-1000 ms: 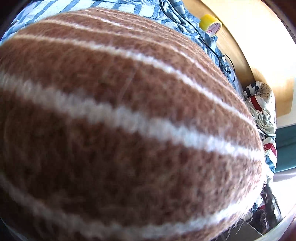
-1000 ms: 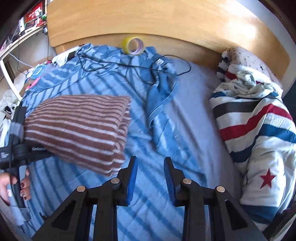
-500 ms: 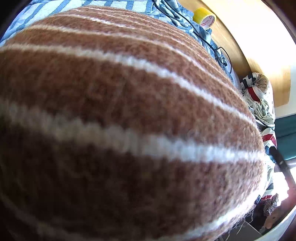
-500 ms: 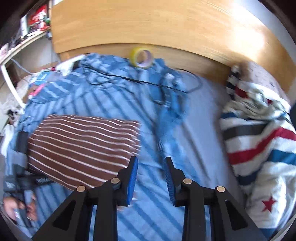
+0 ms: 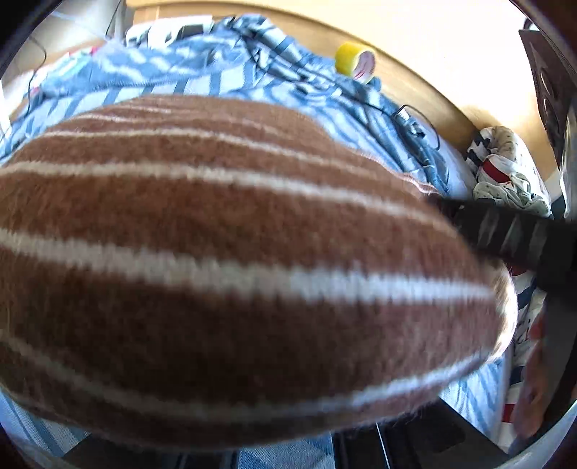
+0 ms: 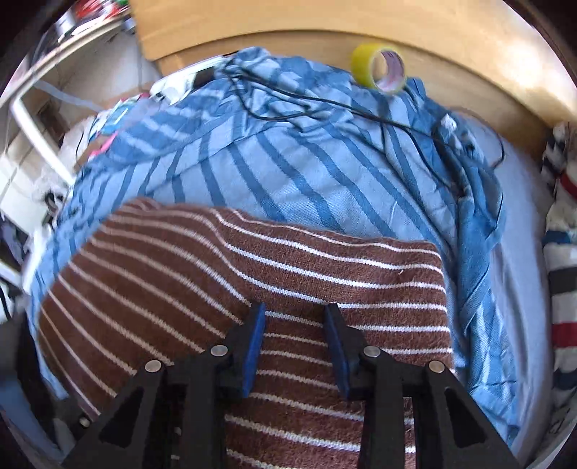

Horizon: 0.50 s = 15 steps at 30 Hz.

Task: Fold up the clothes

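Brown sweater (image 6: 252,288), fuzzy knit with thin white stripes, folded into a thick slab, lies on the bed's blue striped sheet (image 6: 288,173), near side. Right claw (image 6: 294,346) is just above it, blue-padded jaws opening, nothing pinched between them. Left claw is hidden behind the knit in its own view, shut; can't tell from the pictures what it grips. Left view is mostly blurred sweater (image 5: 234,270) bulging close to the lens. Right view adds a yellow tape roll (image 6: 378,68) by the wooden headboard (image 6: 324,21), a black cable (image 6: 324,104), and a crumpled striped duvet (image 6: 562,252) on the right.
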### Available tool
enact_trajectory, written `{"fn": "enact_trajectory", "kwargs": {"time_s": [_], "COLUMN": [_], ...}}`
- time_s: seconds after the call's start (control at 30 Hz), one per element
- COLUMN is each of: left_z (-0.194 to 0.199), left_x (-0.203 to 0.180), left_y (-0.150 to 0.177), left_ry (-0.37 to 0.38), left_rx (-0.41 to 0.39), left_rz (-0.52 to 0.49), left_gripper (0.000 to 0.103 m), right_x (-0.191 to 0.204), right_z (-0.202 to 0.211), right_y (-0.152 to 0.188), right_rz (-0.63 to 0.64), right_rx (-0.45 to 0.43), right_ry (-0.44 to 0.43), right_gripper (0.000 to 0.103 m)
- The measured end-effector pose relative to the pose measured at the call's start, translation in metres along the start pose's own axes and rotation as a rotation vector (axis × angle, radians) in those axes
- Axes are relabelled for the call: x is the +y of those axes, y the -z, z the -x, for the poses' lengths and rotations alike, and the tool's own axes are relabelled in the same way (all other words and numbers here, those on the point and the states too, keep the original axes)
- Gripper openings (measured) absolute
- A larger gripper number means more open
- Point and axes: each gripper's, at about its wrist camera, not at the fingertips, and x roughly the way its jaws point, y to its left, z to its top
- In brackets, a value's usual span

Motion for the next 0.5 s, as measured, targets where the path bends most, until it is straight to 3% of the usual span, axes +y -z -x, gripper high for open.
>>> {"fn": "enact_trajectory", "kwargs": {"time_s": [0.07,0.2,0.3,0.37,0.43,0.5], "left_z": [0.001,0.01,0.02,0.016,-0.007,0.003], "left_x": [0.0,0.003,-0.004,-0.016,-0.048,-0.042], "left_y": [0.003,0.003,0.028,0.015,-0.017,-0.022], "left_ry": [0.018,0.081,0.106,0.124,0.122,0.124], "left_rx": [-0.046,-0.133,-0.173,-0.201,-0.227,-0.246], "left_rz": [0.007,-0.002,-0.049,-0.065,-0.075,-0.067], "left_gripper": [0.0,0.0,0.0,0.0,0.0,0.0], "right_x": [0.0,-0.015,-0.013,-0.005,-0.001,-0.003], "right_z": [0.004,0.014,0.03,0.045,0.055,0.062], "right_y": [0.003,0.005,0.005,0.005,0.006,0.005], "right_rz": [-0.001,-0.061,-0.024,0.01,0.026,0.018], "right_rx": [-0.013,-0.04,-0.092,-0.141,-0.168,-0.17], "right_ry": [-0.005,-0.109,-0.127,-0.154,-0.151,-0.179], "right_gripper": [0.039,0.038,0.024,0.007,0.007,0.007]}}
